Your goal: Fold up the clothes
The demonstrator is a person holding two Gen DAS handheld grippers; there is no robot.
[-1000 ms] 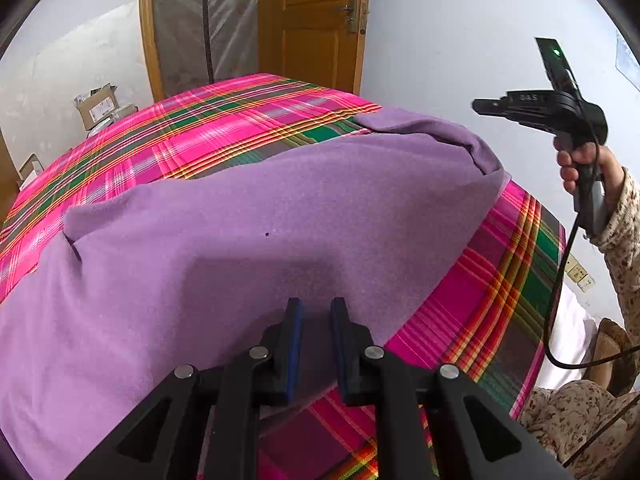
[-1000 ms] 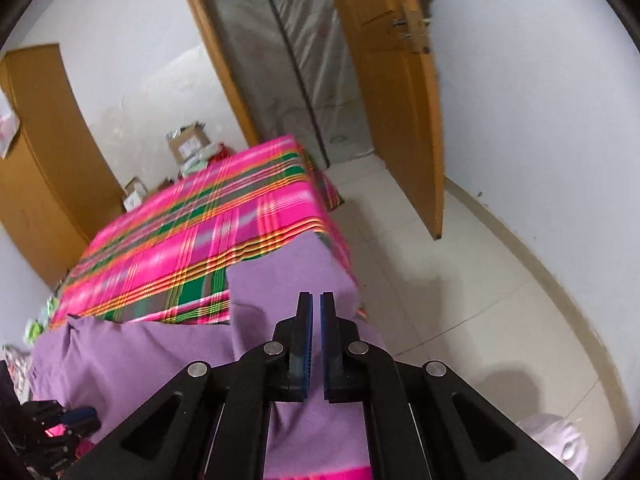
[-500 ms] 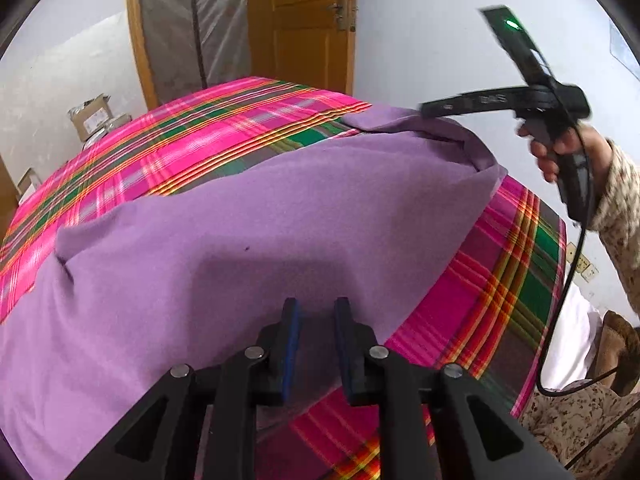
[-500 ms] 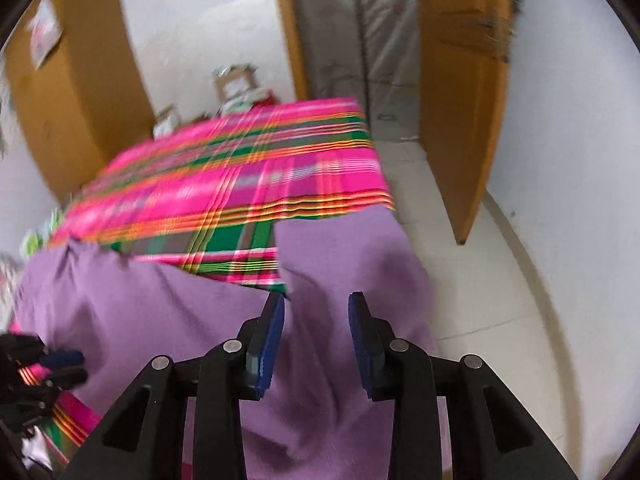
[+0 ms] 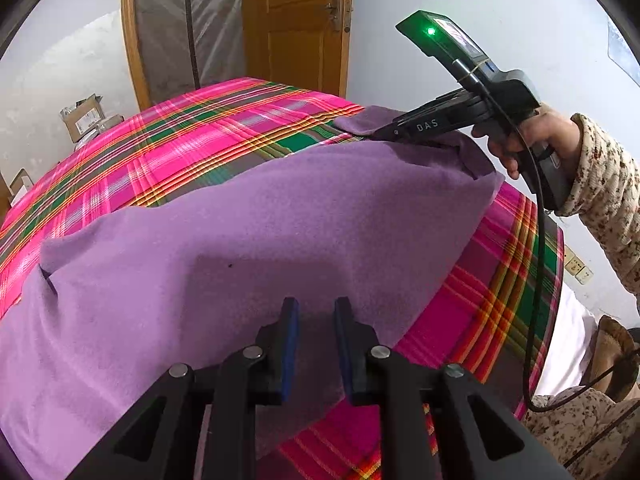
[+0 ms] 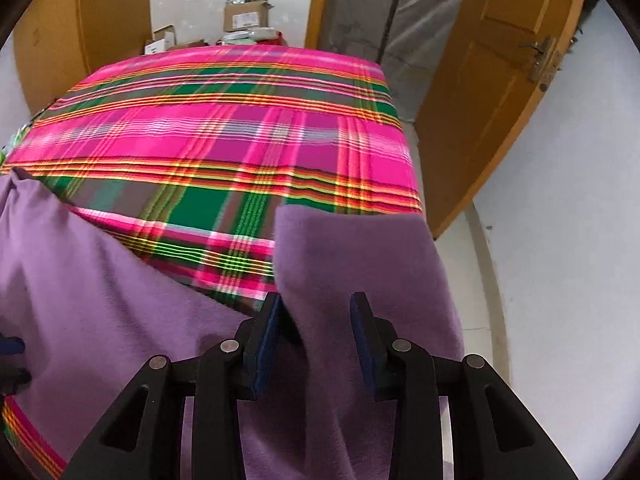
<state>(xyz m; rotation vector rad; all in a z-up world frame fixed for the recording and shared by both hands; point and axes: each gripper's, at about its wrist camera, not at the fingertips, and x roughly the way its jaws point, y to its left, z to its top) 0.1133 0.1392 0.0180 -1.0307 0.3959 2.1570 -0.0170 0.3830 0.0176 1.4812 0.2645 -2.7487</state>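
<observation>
A purple fleece garment [image 5: 280, 208] lies spread over a bed with a pink and green plaid cover [image 5: 180, 140]. My left gripper [image 5: 316, 306] hovers over the garment's near edge, its jaws a little apart with nothing pinched. A hand [image 5: 532, 140] holds my right gripper [image 5: 376, 136] at the garment's far right corner. In the right wrist view, the right gripper [image 6: 317, 300] points down with its jaws opening. A folded purple flap [image 6: 352, 248] lies between them, and the pads do not press it. The rest of the garment [image 6: 100, 280] lies to the left.
The plaid cover [image 6: 240, 128] stretches bare beyond the garment. A wooden door [image 6: 500, 100] stands ajar right of the bed, with pale floor [image 6: 460, 260] beside the bed's edge. Cardboard boxes [image 6: 244, 16] sit by the far wall. A cable [image 5: 538, 280] hangs from the right gripper.
The right gripper came down and in to the garment's far corner, rolled, and its jaws went from shut to apart. The left gripper stayed put, its jaws parting slightly.
</observation>
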